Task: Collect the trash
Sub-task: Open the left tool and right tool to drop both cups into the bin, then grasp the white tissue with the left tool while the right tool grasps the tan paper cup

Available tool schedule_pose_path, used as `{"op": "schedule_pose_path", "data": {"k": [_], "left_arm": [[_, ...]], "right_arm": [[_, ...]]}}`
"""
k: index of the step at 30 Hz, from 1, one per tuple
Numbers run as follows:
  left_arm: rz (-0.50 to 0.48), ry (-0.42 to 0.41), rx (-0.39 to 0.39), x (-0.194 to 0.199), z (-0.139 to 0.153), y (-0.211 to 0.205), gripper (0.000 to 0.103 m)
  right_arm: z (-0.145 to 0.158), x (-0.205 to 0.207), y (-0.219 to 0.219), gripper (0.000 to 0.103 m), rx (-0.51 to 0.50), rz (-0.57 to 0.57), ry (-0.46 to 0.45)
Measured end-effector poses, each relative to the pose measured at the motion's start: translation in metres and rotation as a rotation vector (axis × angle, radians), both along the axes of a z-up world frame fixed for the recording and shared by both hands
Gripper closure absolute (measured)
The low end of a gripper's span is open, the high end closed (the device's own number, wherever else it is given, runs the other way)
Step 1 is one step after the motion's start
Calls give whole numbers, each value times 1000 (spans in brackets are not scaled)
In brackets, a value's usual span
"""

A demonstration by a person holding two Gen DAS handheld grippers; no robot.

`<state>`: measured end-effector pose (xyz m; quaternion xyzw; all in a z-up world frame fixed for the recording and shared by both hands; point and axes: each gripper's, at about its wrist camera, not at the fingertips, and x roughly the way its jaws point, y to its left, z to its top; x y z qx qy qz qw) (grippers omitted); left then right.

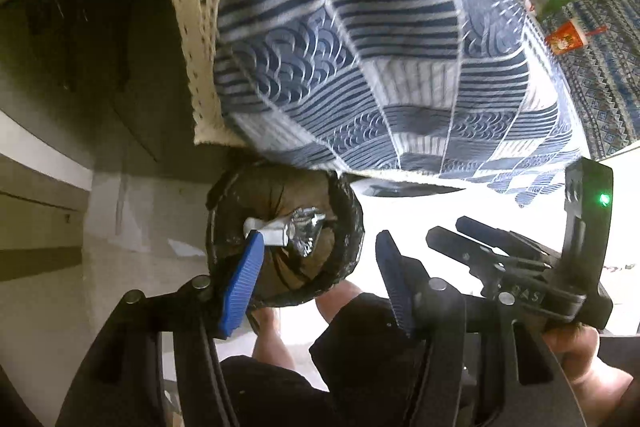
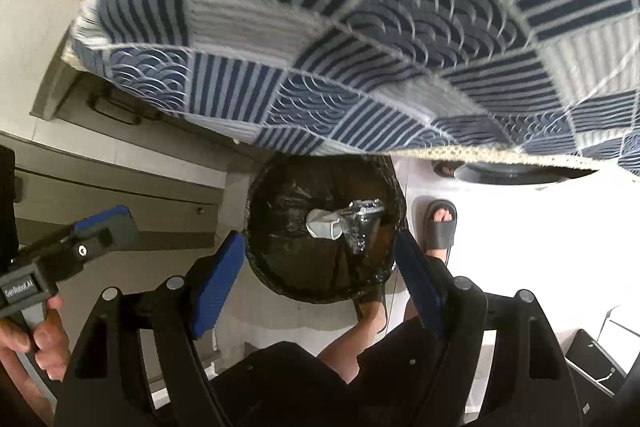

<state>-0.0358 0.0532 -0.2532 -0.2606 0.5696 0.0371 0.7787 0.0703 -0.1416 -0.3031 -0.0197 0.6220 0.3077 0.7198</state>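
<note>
Patterned blue tablecloth [image 2: 360,39] overhanging black-lined trash bin [image 2: 324,227] on pale floor [image 1: 132,227]; both grippers' jaws released.

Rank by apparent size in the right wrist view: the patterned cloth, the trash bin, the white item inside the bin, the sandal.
1. Patterned cloth
2. Trash bin
3 and 4. Sandal and white item: they look alike in size, so I do not rank them.
</note>
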Motion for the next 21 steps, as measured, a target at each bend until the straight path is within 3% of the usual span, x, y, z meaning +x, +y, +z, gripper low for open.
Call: {"op": "schedule_pose_path", "data": {"k": [4, 8, 13, 16, 21], "left_arm": [[0, -32, 14, -1, 21, 1, 46], [-19, -68, 37, 0, 46, -1, 39], [-24, -140, 66, 6, 82, 3, 38], [-7, -199, 75, 14, 107, 9, 31], [-16, -265, 104, 40, 147, 14, 24]], "right_arm": [[23, 0, -7, 23, 12, -11, -34], [47, 4, -19, 22, 42, -34, -68], [90, 11, -42, 18, 123, -90, -101], [126, 14, -53, 15, 120, -121, -234], [179, 35, -69, 8, 205, -182, -331]]}}
